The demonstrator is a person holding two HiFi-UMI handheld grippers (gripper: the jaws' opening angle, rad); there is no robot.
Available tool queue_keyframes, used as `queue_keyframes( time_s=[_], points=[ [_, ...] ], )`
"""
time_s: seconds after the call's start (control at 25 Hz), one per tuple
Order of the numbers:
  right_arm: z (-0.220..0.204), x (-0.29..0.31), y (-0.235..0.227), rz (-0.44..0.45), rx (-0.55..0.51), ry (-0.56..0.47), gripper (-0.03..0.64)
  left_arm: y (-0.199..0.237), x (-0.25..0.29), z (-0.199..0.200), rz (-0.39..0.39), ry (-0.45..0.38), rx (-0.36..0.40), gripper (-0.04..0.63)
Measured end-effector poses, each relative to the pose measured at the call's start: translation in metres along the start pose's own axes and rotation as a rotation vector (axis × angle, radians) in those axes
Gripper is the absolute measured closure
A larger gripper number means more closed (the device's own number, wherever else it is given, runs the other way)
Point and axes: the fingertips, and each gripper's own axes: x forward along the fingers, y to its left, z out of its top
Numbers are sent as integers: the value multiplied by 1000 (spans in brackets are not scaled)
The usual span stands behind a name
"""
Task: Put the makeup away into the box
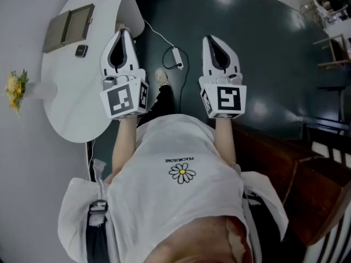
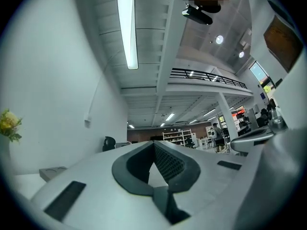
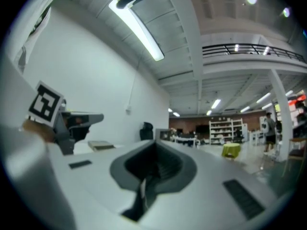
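I'm holding my left gripper [image 1: 123, 33] and right gripper [image 1: 210, 39] clenched on nothing near the white table [image 1: 68, 111], risking clipping its edge if I swing across carelessly.

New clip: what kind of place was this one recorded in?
Probably a big open commercial hall, something like a showroom or shared workspace. A railed mezzanine runs overhead, open shelving stands at the far end, and a rounded white table sits on the dark floor.
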Motion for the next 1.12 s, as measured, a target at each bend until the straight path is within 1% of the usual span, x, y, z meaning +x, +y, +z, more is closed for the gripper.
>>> queue_keyframes(
  time_s=[0.2, 0.32, 0.44, 0.56, 0.68, 0.84, 0.96, 1.04, 1.12],
  points=[
    [-11, 70, 9, 54, -9, 39, 586, 43, 58, -20, 58, 11, -11, 574],
    [-15, 120, 18, 89, -16, 62, 588, 67, 94, -32, 70, 21, -14, 574],
    [-17, 178, 32, 143, -17, 75, 586, 96, 129, -43, 96, 26, 6, 574],
    [-17, 239, 47, 200, -25, 89, 586, 132, 166, -52, 143, 36, -8, 574],
    [-14, 297, 67, 264, -33, 94, 586, 168, 198, -61, 180, 26, -9, 574],
    [-17, 354, 95, 346, -15, 105, 588, 213, 222, -72, 250, 31, -15, 574],
    [-20, 382, 117, 415, -3, 111, 588, 237, 229, -74, 299, 27, -7, 574],
    [-19, 397, 134, 472, -15, 109, 588, 252, 228, -73, 339, 19, -4, 574],
    [-15, 410, 152, 534, -35, 101, 586, 270, 224, -73, 399, 27, 1, 574]
  ],
)
